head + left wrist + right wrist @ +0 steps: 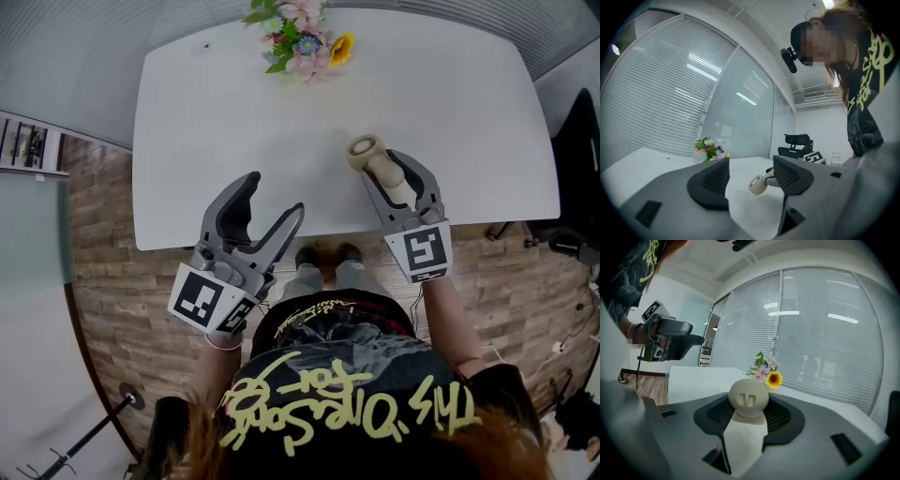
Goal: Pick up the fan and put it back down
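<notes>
Holding one gripper in each hand, both reaching forward from the body. Pointing the left gripper (277, 194) about level and angling it a little toward the other one, with its two jaws standing wide apart and pressing on nothing. Carrying its marker cube (202, 300) just in front of the left wrist (223, 339). Tilting the right gripper (382, 166) slightly downward, its jaws clamping the handle of the fan (366, 148) from both sides, with the pads touching it. Stretching the right forearm (452, 314) straight out behind that gripper.
</notes>
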`<state>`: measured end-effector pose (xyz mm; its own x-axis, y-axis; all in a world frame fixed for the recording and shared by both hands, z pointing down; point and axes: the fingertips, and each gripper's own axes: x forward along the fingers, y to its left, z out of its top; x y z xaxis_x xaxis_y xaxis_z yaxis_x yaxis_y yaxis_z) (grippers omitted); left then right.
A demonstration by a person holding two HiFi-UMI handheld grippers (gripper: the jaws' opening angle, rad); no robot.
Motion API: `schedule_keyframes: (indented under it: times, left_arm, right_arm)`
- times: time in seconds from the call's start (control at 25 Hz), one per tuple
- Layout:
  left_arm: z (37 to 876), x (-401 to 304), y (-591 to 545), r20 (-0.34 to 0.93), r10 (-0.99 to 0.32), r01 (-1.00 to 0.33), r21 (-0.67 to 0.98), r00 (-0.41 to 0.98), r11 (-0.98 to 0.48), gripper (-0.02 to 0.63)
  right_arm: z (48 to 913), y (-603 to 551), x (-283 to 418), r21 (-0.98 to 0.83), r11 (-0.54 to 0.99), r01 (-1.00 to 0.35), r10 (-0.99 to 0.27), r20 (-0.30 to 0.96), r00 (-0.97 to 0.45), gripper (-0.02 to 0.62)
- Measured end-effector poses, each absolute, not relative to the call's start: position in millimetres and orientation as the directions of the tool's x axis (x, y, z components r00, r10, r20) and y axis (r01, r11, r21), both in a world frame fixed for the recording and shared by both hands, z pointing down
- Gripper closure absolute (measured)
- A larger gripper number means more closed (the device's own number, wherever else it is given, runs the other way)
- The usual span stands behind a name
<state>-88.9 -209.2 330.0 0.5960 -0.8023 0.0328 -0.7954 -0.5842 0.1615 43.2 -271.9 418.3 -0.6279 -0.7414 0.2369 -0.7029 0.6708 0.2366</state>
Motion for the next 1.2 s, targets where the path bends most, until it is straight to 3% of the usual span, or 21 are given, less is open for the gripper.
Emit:
schedule_keyframes:
  times: [1.2]
  left_arm:
    - [339, -76, -218, 0.043, -0.766, -0.759, 0.182, 0.642, -0.626, 0.325]
  right_arm:
    - [463, -273, 60, 0.176, 0.642, -0.746, -0.759, 0.283, -0.587, 0.403]
